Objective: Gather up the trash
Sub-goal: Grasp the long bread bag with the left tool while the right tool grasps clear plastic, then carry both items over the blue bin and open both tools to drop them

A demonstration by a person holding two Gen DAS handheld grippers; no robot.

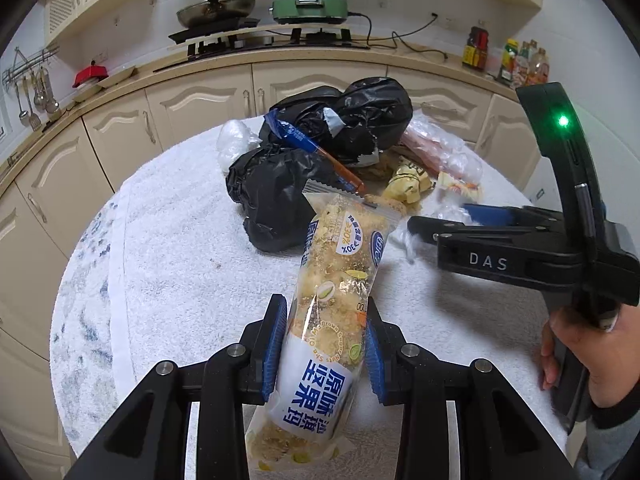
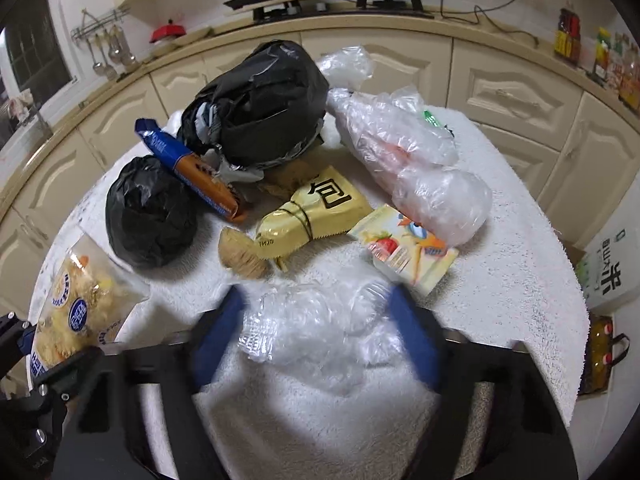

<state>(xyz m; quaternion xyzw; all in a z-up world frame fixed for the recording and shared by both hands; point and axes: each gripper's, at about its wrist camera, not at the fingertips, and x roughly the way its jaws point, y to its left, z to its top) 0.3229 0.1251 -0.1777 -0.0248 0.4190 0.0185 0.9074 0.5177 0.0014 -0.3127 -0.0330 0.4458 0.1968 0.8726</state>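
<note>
My left gripper (image 1: pixel 326 332) is shut on a clear snack packet (image 1: pixel 336 280) with blue print, held upright above the white towel-covered table (image 1: pixel 180 248); the packet also shows at the left of the right wrist view (image 2: pixel 76 304). My right gripper (image 2: pixel 320 320) is open around a crumpled clear plastic wrapper (image 2: pixel 316 324) lying on the towel, blue pads on either side and motion-blurred. It also shows in the left wrist view (image 1: pixel 436 222). Beyond lie two black bags (image 2: pixel 256 108) (image 2: pixel 150 212), a blue-orange wrapper (image 2: pixel 192 168), a yellow wrapper (image 2: pixel 316 208), a strawberry packet (image 2: pixel 404 248) and clear bags (image 2: pixel 412 160).
Cream kitchen cabinets (image 1: pixel 180 108) curve behind the table, with a stove, pan (image 1: pixel 216 8) and green cooker (image 1: pixel 312 4) on the counter. Bottles (image 1: pixel 520 60) stand at the right. A printed bag (image 2: pixel 608 276) and a bag of bottles (image 2: pixel 600 352) sit off the table's right edge.
</note>
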